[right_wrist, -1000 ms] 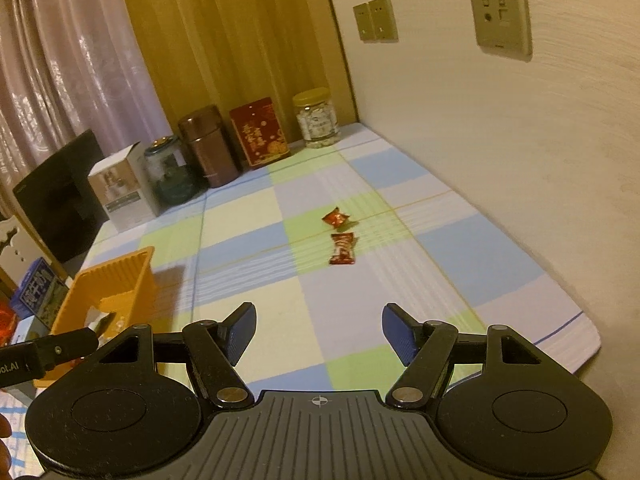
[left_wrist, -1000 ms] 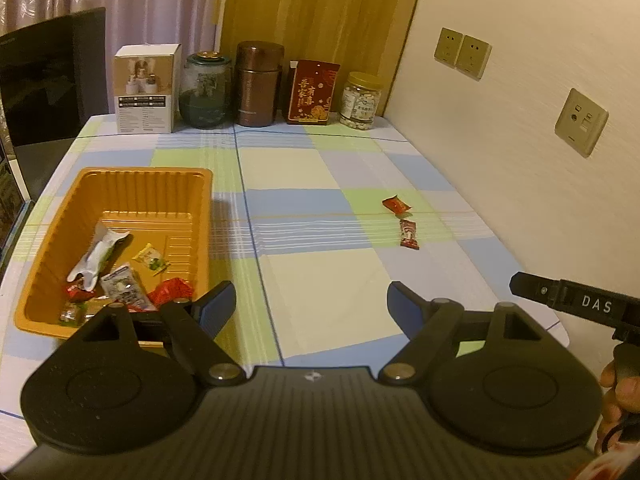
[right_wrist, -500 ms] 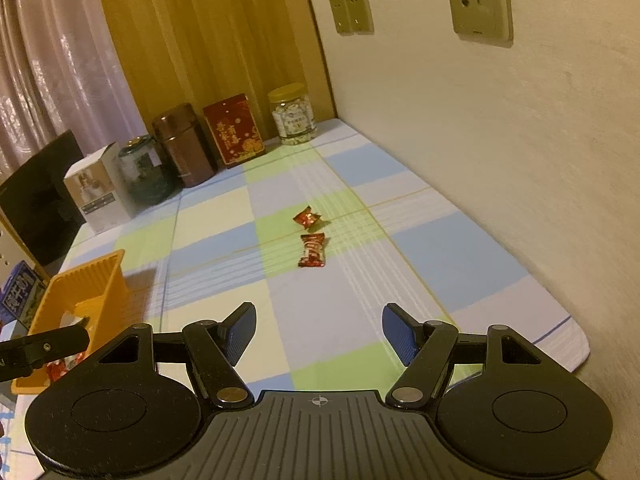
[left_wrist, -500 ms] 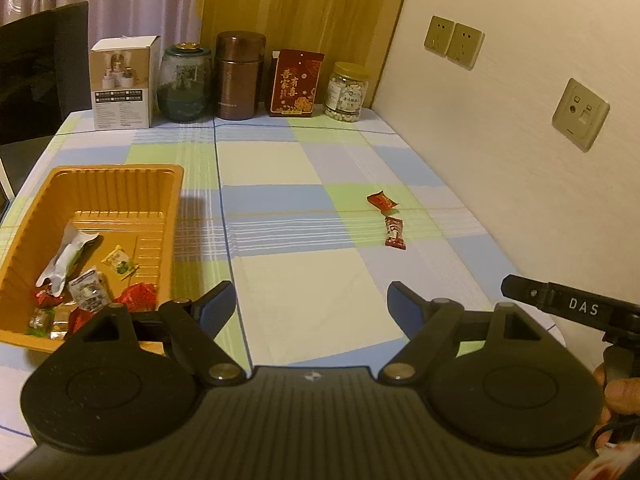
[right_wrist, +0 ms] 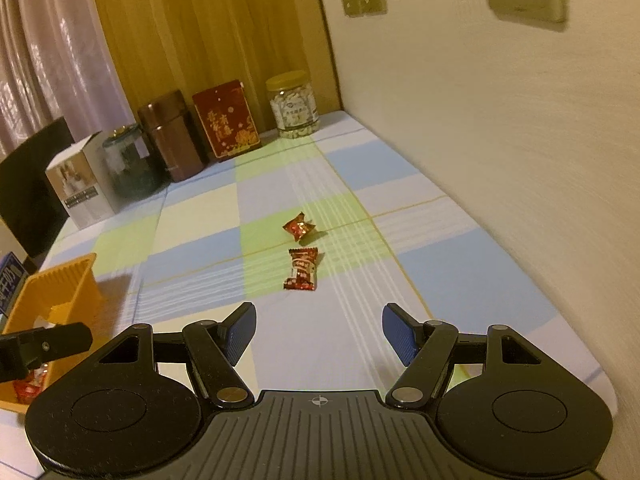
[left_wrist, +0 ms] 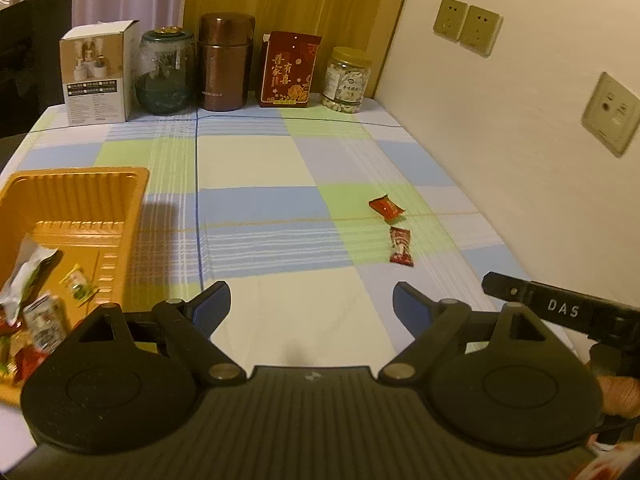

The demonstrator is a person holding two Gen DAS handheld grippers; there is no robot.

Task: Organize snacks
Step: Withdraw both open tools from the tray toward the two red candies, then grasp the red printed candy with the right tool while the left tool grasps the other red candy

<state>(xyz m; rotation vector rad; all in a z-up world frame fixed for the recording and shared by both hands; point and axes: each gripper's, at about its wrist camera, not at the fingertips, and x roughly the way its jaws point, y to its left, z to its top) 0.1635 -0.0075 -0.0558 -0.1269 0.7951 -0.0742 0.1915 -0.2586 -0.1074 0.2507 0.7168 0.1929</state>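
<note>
Orange tray (left_wrist: 80, 200) sits at the table's (left_wrist: 280, 160) left edge for collecting, so both empty grippers, left gripper (left_wrist: 310, 304) just widened and right gripper (right_wrist: 318, 330) part-open, aim at the two red candies (right_wrist: 302, 268) near the right edge.

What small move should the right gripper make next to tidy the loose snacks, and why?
Probably ease the right gripper forward and down over the nearer dark red wrapped candy. Its jaws stand open and empty, the candy lies loose on the checked tablecloth straight ahead, and the orange plastic tray already holds other snacks.
</note>
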